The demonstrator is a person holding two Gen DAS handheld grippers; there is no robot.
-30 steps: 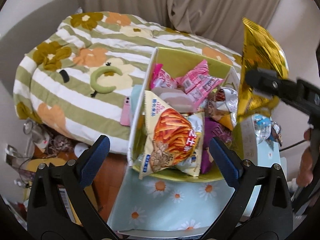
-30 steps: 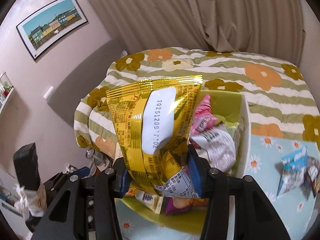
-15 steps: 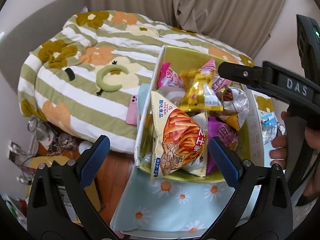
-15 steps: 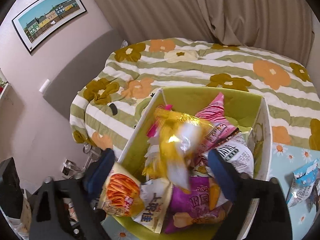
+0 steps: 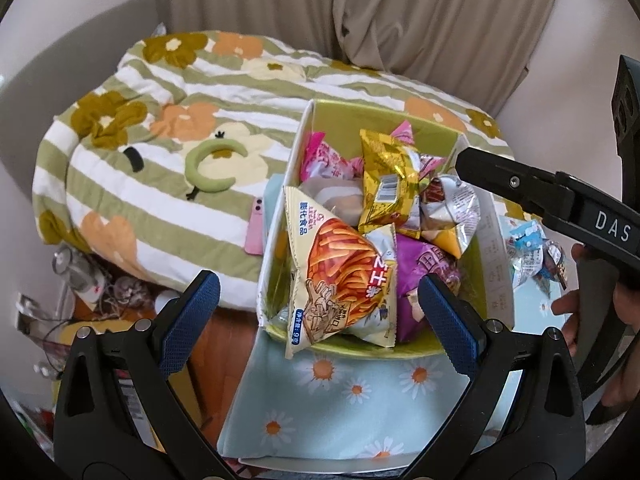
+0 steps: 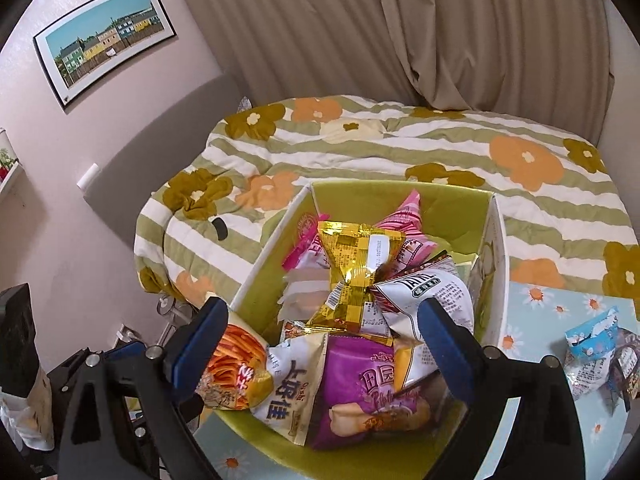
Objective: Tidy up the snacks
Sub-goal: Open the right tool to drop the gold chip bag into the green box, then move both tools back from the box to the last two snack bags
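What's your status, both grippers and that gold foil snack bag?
Left gripper open. Right gripper open. Gold foil snack bag lies atop the pile in the green box. Blue packets remain outside.

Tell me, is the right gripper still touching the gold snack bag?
Apart. In the right wrist view the right gripper has its jaws wide open, and the gold snack bag lies loose in the box beyond them.

Floral striped quilt (image 6: 400,152) on bed, beige curtain (image 6: 400,28) behind, framed houses print (image 6: 106,38) on wall, pink phone (image 5: 255,227) on quilt.
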